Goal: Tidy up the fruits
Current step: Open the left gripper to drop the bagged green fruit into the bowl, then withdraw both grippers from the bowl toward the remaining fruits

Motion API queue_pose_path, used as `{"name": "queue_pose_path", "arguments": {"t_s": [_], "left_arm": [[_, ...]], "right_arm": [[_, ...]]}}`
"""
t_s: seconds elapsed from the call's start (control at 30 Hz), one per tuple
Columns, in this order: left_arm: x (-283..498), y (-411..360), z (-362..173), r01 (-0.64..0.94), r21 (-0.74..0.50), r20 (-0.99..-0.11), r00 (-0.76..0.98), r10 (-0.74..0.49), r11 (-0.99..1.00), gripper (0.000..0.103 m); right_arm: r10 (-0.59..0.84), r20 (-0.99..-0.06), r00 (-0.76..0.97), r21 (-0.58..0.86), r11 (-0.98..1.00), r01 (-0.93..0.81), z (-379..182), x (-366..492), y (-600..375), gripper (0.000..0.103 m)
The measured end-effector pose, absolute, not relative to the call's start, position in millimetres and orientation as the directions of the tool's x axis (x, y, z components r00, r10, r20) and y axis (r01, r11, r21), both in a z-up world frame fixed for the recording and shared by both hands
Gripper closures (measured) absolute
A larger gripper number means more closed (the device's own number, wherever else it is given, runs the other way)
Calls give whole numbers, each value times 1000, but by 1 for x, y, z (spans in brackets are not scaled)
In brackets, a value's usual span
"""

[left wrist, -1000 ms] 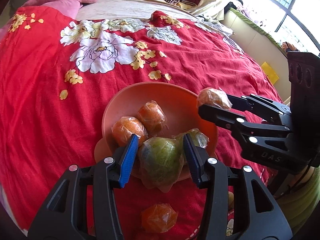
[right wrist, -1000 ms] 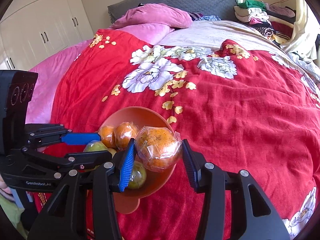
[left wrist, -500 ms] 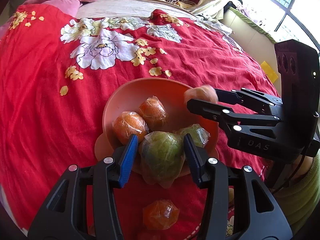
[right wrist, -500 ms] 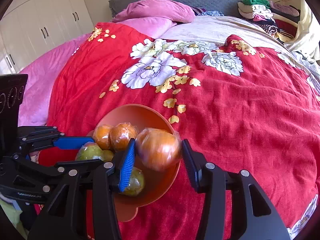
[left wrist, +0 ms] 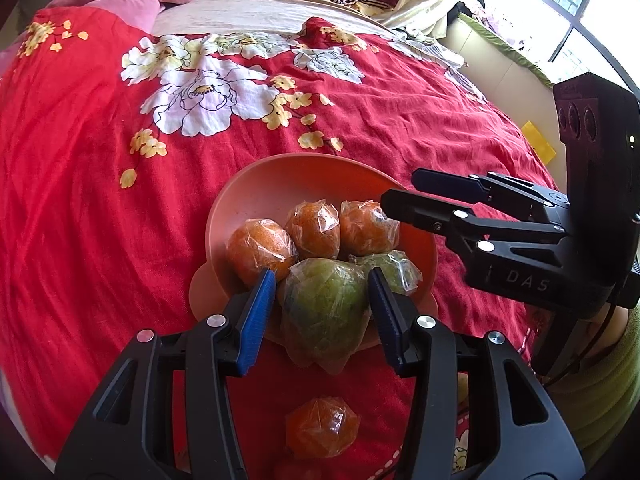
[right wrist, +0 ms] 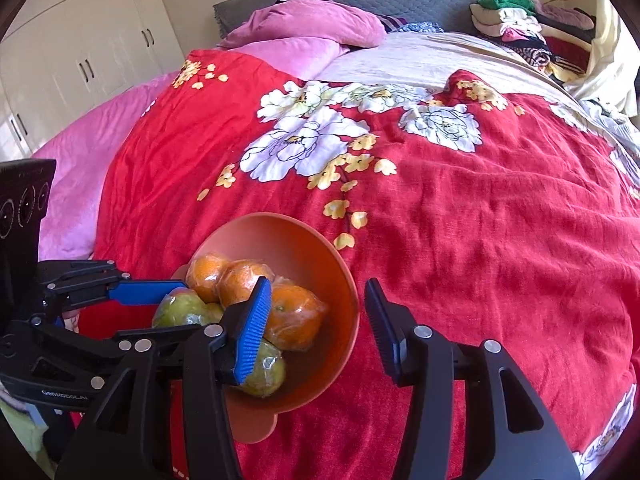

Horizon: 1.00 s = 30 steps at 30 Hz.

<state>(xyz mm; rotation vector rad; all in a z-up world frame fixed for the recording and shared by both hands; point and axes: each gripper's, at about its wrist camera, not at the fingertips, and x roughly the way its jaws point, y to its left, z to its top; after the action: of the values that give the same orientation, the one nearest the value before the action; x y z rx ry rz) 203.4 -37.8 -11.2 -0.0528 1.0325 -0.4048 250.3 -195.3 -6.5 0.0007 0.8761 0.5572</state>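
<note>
A salmon bowl (left wrist: pixel 280 184) (right wrist: pixel 340 280) sits on the red floral bedspread (left wrist: pixel 100 200). It holds three plastic-wrapped oranges and a small green fruit (left wrist: pixel 394 272). My left gripper (left wrist: pixel 322 312) (right wrist: pixel 176 308) is shut on a large wrapped green fruit (left wrist: pixel 324 296) (right wrist: pixel 184 304), held over the bowl's near rim. My right gripper (right wrist: pixel 316 328) (left wrist: pixel 400 190) hovers over the bowl's right side, its jaws opening. The orange (right wrist: pixel 296 316) (left wrist: pixel 368 228) below them lies loose in the bowl, touching neither pad. Another wrapped orange (left wrist: pixel 322 428) rests on the bedspread under my left gripper.
Pink pillows (right wrist: pixel 312 28) and a grey headboard lie at the bed's far end. Folded clothes (right wrist: pixel 520 28) are piled at the back right. White wardrobes (right wrist: pixel 80 48) stand to the left, a window (left wrist: pixel 560 8) to the right. A green sleeve (left wrist: pixel 600 360) shows beside the bowl.
The right gripper carried its orange over the bowl and let it go; the orange now lies with the others. Its jaws stand wider. The left gripper kept still with the green fruit.
</note>
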Motion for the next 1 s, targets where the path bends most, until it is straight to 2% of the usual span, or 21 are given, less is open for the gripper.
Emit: {"name": "queue_pose_path", "arguments": {"t_s": [0.47,0.63,0.7,0.93,1.0], "left_arm": [[201,-33,-8,294,-223,-821,458,-342,929,55],[198,-30,-3,284,-216,-815,474,-332,934,50],[197,-28,-1,280,-213,-814,479,-329,936,47],[193,-24,7,272,-209,-805,498,-323,939,38],[190,-23,10,267,-207,-801,507,-320,941,32]], "right_arm": [[457,-683,569,215,871,-441,12,228,-208,33],[451,-677,582,208,875,-436,16,223,-209,32],[451,-674,586,211,877,-432,19,221,-210,27],[448,-661,602,204,879,-431,28,210,-211,22],[446,-657,608,198,880,-431,31,207,-210,20]]}}
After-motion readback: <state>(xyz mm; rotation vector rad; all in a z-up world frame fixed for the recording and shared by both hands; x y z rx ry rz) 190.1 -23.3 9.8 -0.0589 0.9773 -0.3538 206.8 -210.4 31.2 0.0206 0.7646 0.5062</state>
